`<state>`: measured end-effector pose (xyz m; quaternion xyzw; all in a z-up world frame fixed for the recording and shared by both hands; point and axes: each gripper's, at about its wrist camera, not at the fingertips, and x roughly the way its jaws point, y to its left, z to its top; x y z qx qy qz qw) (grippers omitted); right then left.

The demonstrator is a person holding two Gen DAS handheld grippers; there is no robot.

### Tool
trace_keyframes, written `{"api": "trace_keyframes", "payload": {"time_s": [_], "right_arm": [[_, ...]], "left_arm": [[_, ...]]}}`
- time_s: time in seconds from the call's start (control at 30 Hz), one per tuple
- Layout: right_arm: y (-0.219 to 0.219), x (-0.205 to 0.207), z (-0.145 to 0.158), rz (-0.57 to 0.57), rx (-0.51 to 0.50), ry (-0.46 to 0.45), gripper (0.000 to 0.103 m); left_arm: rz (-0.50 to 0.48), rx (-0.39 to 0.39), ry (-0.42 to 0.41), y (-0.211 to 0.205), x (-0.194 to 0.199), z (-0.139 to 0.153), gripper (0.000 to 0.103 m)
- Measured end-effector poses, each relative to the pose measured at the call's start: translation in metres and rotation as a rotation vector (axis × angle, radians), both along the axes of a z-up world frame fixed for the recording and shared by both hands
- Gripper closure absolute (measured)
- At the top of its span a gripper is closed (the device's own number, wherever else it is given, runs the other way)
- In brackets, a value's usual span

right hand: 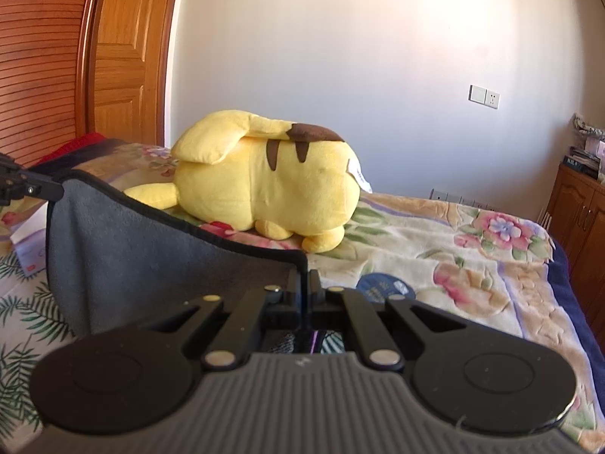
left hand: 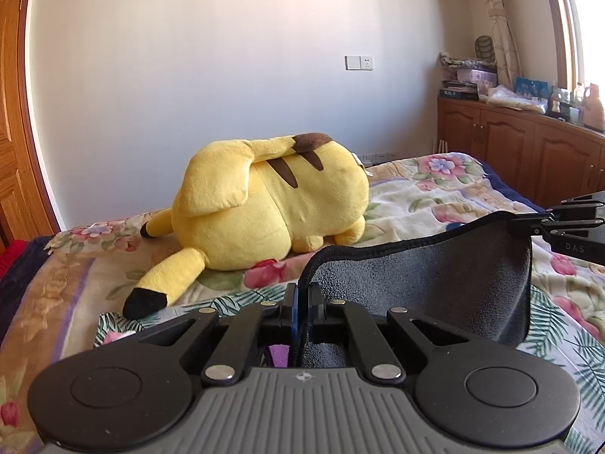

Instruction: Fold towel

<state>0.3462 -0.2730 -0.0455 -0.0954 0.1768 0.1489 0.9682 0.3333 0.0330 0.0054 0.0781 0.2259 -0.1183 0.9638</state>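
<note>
A dark grey towel with a black hem hangs stretched between my two grippers above the bed. My left gripper is shut on its left top corner. My right gripper shows at the right edge of the left wrist view, shut on the other corner. In the right wrist view the towel sags to the left; my right gripper is shut on its corner, and my left gripper holds the far corner at the left edge. The towel's lower part is hidden behind the grippers.
A large yellow plush toy lies on the floral bedspread just beyond the towel. A wooden cabinet with clutter stands at the right, a wooden door at the left. A white box lies on the bed.
</note>
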Motion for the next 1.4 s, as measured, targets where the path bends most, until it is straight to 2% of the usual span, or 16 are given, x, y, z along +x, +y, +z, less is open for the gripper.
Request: {"api": "trace_keyframes", "payload": {"time_s": [0.3,0.43,0.53,0.87,1.13,1.2,1.23,1.27,1.3,1.37,1.4], "right_arm": [[0.003,0.028,-0.009,-0.02,-0.014,-0.009,0.1],[0.003,0.044,-0.019,-0.043,0.019,0.013,0.1],[0.005,0.055,-0.029,-0.053,0.011,0.023,0.1],[0.009,0.077,-0.075,-0.061,-0.029,0.09,0.1],[0.009,0.092,-0.099,-0.083,-0.022,0.134,0.099],[0.009,0.091,-0.1,-0.082,-0.02,0.132,0.098],[0.009,0.09,-0.1,-0.084,-0.021,0.129,0.096],[0.009,0.089,-0.099,-0.084,-0.022,0.128,0.086],[0.009,0.088,-0.098,-0.082,-0.023,0.125,0.073],[0.009,0.084,-0.095,-0.074,-0.026,0.115,0.058],[0.009,0.081,-0.092,-0.071,-0.027,0.107,0.058]], "left_arm": [[0.05,-0.014,-0.006,0.006,0.028,-0.012,0.103],[0.063,0.004,-0.006,0.004,0.043,-0.025,0.103],[0.06,0.018,0.003,0.004,0.055,-0.035,0.103],[0.079,-0.002,0.073,0.003,0.084,-0.09,0.103],[0.107,0.013,0.099,0.004,0.097,-0.11,0.103],[0.108,0.001,0.098,0.005,0.097,-0.111,0.087],[0.107,-0.004,0.093,0.005,0.095,-0.111,0.078],[0.105,-0.005,0.091,0.004,0.094,-0.11,0.073],[0.102,-0.005,0.092,0.004,0.094,-0.109,0.072],[0.103,-0.011,0.096,0.003,0.091,-0.107,0.071],[0.102,-0.016,0.098,0.002,0.089,-0.106,0.07]]}}
